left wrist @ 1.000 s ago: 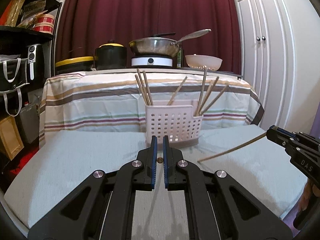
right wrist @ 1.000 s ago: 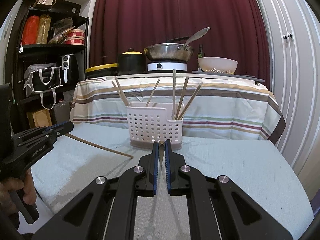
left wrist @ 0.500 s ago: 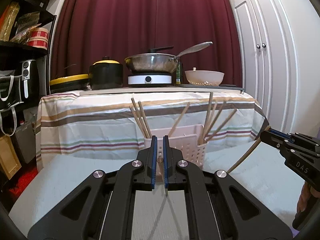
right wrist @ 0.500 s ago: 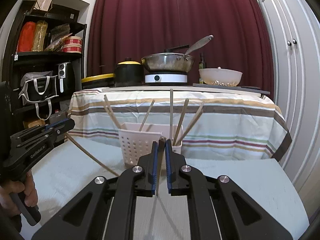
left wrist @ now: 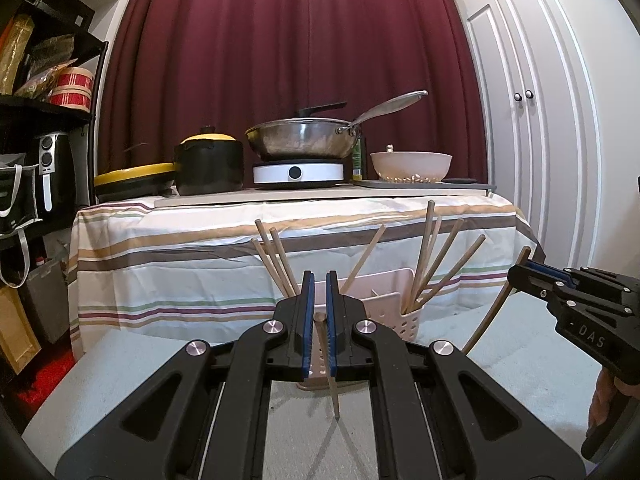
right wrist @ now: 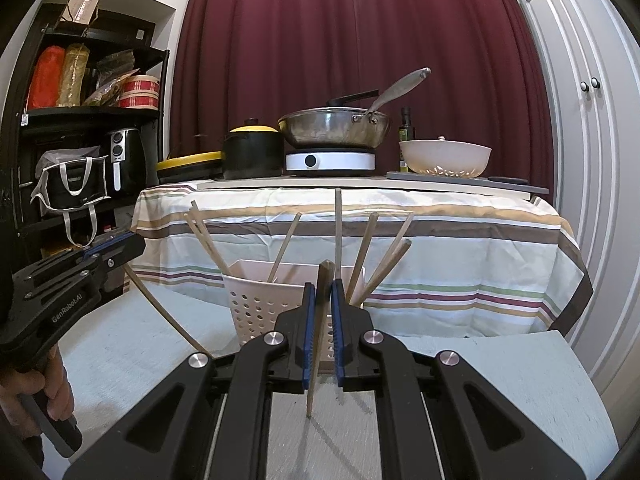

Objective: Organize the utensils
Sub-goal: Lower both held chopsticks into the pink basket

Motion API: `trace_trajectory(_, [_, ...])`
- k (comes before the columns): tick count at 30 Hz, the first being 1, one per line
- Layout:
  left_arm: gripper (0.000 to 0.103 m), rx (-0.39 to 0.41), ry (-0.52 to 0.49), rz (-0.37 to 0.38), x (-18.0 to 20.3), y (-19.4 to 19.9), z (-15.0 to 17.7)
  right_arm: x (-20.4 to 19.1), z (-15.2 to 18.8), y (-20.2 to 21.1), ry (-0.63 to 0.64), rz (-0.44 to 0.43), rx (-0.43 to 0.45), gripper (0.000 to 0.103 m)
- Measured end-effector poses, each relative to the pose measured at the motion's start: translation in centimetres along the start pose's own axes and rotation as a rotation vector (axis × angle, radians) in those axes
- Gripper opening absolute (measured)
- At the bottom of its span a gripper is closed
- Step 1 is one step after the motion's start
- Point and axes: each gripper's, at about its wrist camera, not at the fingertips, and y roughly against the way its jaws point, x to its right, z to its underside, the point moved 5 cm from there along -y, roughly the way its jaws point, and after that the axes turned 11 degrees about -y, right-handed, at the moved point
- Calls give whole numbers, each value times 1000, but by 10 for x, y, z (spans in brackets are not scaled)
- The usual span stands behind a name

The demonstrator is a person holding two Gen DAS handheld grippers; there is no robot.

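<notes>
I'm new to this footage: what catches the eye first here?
Each tool, left and right, grips one wooden chopstick, tips hanging down. Just beyond stands the white perforated caddy bristling with chopsticks, before the striped tablecloth and steel wok.

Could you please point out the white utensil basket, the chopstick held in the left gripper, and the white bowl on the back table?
Utensil basket point(right wrist: 256, 308), right wrist view, on its perforated front wall.
Chopstick point(left wrist: 329, 364), left wrist view, on the shaft below the jaws.
Bowl point(right wrist: 444, 156), right wrist view, on its outer side.

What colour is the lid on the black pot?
Yellow; the lid on the pot shows best in the right wrist view.
</notes>
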Motion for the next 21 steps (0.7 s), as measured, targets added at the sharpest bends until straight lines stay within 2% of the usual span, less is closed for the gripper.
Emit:
trace_trajectory(11, [6,22,-9,13,3,-7,-5,5,-7,-11,-24,-11,-3,9])
trace_trajectory(21, [6,-7,28,29,-12,-17,-18,10,-14,-18,-46,-33,-22,9])
